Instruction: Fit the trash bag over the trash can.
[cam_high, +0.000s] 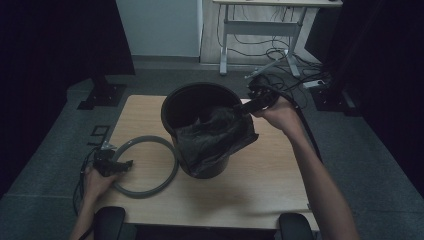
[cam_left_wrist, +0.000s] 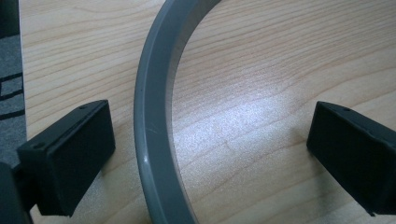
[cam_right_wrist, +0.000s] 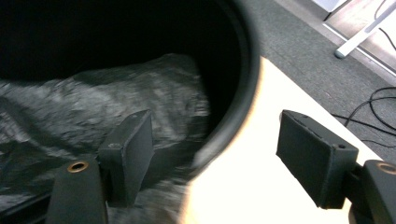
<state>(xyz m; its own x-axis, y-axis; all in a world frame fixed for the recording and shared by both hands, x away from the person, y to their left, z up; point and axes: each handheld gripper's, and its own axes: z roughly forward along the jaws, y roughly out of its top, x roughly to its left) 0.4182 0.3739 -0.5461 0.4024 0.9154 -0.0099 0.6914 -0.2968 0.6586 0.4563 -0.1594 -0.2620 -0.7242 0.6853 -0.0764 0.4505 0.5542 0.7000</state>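
At the black bin (cam_high: 200, 125), the right gripper (cam_right_wrist: 215, 154) straddles its rim, fingers wide, ready to seat the bag (cam_high: 215, 137); beside the bin, the left gripper (cam_left_wrist: 205, 149) stands wide-fingered astride the grey ring (cam_left_wrist: 152, 140).

A round black bin (cam_high: 200, 107) stood upright near the middle of the desk (cam_high: 260, 185). A crumpled black plastic bag (cam_high: 215, 137) lay partly inside it and spilled over the near rim, hanging down its front. A flat grey ring (cam_high: 170, 172) lay on the desk just left of the bin.
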